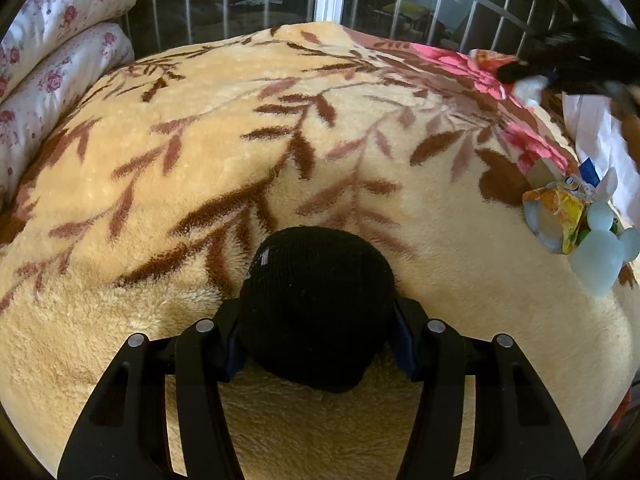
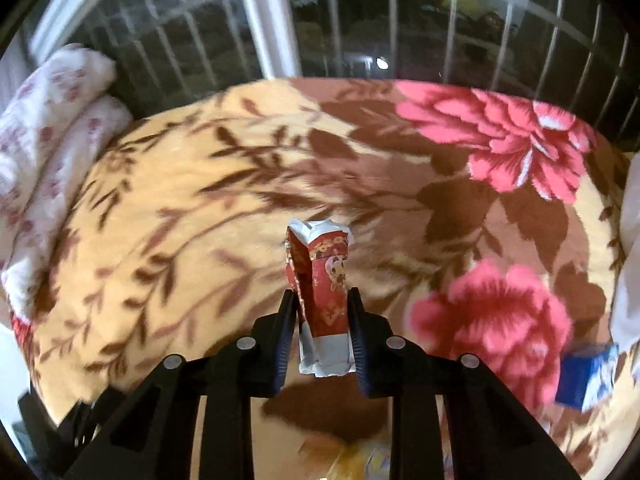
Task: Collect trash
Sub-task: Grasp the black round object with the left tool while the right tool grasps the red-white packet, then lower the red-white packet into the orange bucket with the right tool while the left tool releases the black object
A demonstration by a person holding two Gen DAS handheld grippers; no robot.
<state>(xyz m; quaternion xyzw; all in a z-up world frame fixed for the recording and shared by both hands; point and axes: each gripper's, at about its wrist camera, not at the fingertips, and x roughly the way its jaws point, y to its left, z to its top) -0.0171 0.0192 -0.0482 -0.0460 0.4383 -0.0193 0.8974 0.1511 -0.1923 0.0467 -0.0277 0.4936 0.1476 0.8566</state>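
Right tongs (image 2: 320,312): my jaws pinch the red snack wrapper (image 2: 320,284), lifted off the blanket (image 2: 180,200).
Left tongs (image 1: 318,340): clamped on my black knit ball (image 1: 316,304).
Tip: I squeeze steadily; foil slips.

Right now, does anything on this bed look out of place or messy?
Yes. Crumpled wrappers lie in a heap on the blanket at its right side, and a small blue box sits loose near them. The right hand-held gripper holds a crushed red packet; the left hand-held gripper holds a black ball.
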